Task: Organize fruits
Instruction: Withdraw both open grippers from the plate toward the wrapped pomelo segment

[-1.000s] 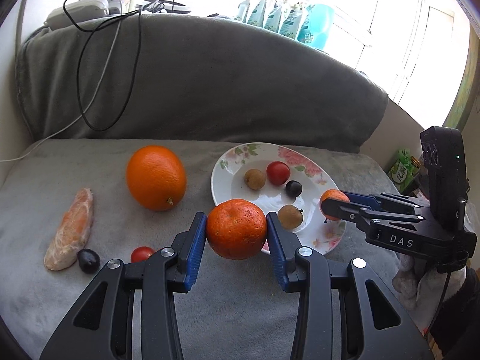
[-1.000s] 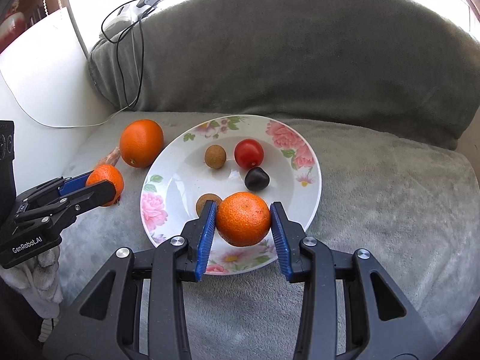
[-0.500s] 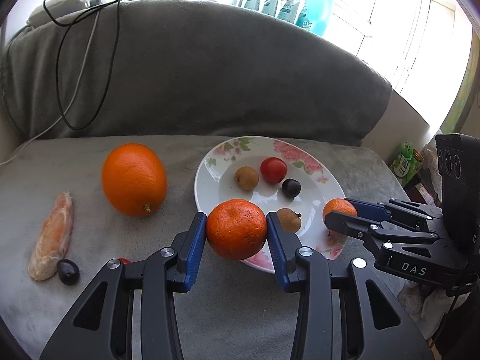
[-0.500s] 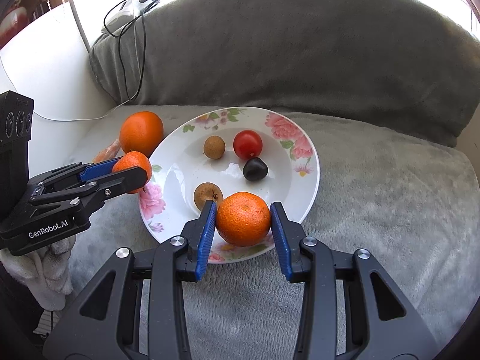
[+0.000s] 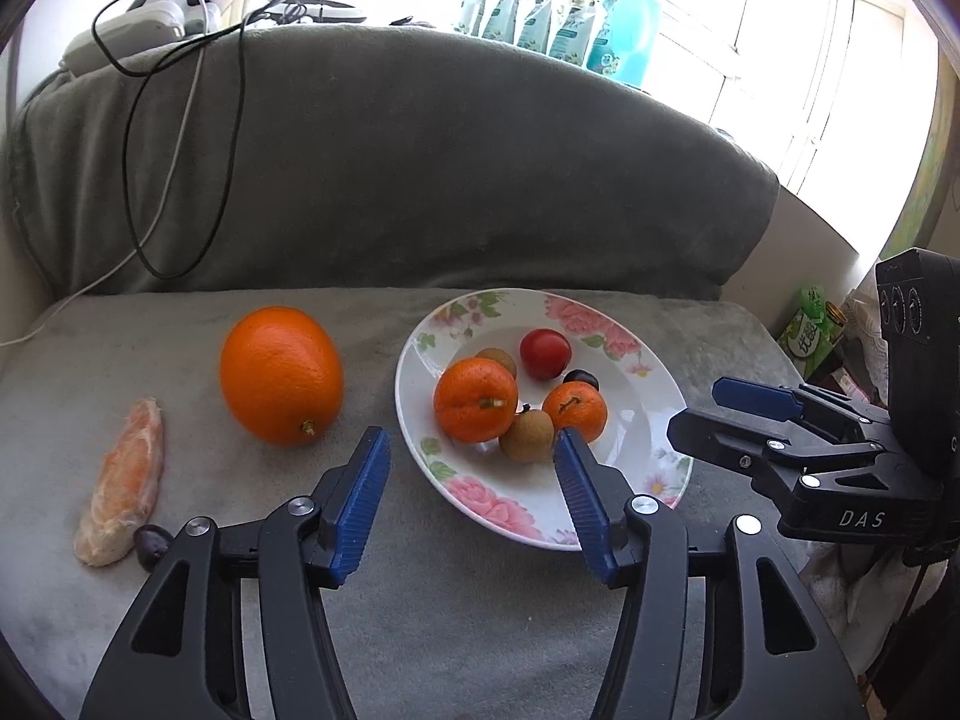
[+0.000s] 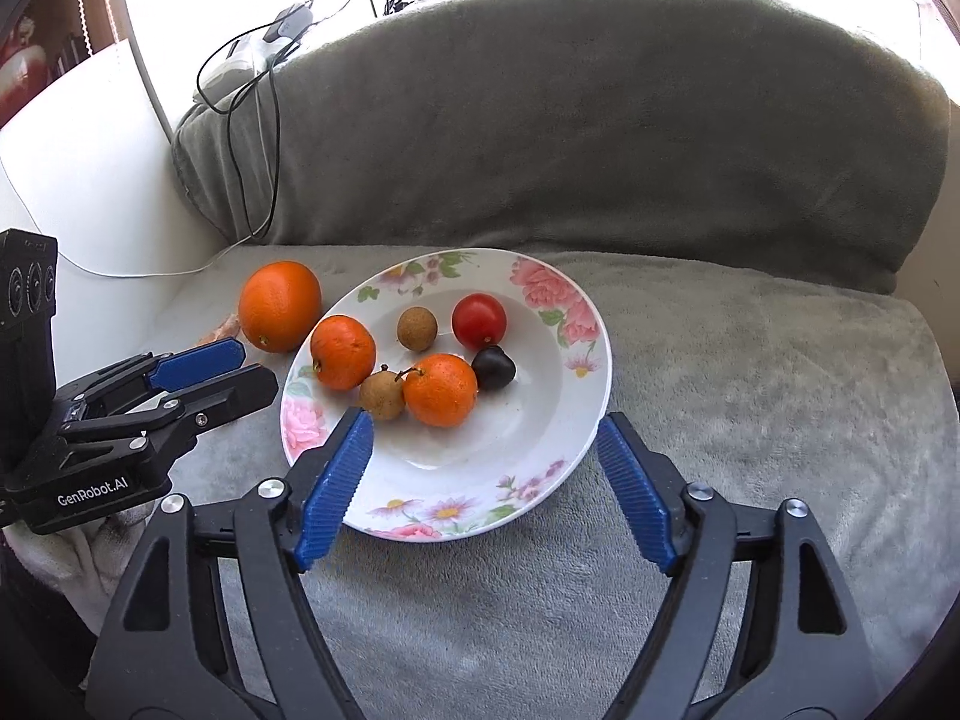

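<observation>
Both grippers are wide open and hold nothing. The left gripper [image 5: 471, 495] and right gripper [image 6: 483, 480] hang low by the plate [image 6: 540, 462], where two mandarins [image 6: 441, 389] sit.

Left gripper [image 5: 471, 495]: held open, empty, near the plate [image 5: 651, 375].
Plate: two mandarins [image 5: 475, 399], tomato [image 5: 545, 354] contained.
Large orange [image 5: 281, 375]: left of the plate.

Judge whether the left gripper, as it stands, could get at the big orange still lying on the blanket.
Probably yes. The left gripper is open and empty, and the big orange sits alone on the grey blanket, just ahead to its left, apart from the plate, with nothing between.
</observation>
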Motion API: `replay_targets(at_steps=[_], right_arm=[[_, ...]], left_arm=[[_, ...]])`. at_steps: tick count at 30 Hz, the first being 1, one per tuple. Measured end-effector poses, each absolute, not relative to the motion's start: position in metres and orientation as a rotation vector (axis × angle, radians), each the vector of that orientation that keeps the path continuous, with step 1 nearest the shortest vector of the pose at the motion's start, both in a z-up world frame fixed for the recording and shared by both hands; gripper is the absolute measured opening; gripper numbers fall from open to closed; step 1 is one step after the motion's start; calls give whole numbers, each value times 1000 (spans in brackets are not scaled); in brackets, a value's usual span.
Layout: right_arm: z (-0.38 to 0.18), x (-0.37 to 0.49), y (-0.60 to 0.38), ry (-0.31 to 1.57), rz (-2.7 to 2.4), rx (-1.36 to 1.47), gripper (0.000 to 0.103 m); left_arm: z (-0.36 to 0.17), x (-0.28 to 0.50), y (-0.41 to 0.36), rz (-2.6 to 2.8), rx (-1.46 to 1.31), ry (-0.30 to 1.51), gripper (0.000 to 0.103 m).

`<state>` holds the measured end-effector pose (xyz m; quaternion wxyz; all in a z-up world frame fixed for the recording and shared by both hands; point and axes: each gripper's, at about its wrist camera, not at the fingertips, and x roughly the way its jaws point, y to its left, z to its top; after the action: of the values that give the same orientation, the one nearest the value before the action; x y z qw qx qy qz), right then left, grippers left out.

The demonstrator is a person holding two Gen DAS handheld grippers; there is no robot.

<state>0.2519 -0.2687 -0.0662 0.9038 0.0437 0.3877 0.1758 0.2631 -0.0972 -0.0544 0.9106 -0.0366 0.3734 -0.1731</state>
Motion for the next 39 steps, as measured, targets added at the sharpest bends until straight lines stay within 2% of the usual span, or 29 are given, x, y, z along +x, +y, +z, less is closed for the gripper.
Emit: replay_targets(at_steps=[4,6,9,24,39], right_arm=[[-63,251,-274,790,358,123,91],[-61,250,-277,788,362,144,92],[-59,250,-278,795,369,168,92],[-53,249,-263,820,418,218,92],[-30,257,-199,829,569,241,92]], left_arm=[[-53,260,-97,-351,-71,762,69],[-52,258,-97,-358,-69,757,70],[-50,255,-99,-349,-58,746,79],[-42,240,-84,-318,-64,713,79],[-37,220,-19,-238,-102,688,79]])
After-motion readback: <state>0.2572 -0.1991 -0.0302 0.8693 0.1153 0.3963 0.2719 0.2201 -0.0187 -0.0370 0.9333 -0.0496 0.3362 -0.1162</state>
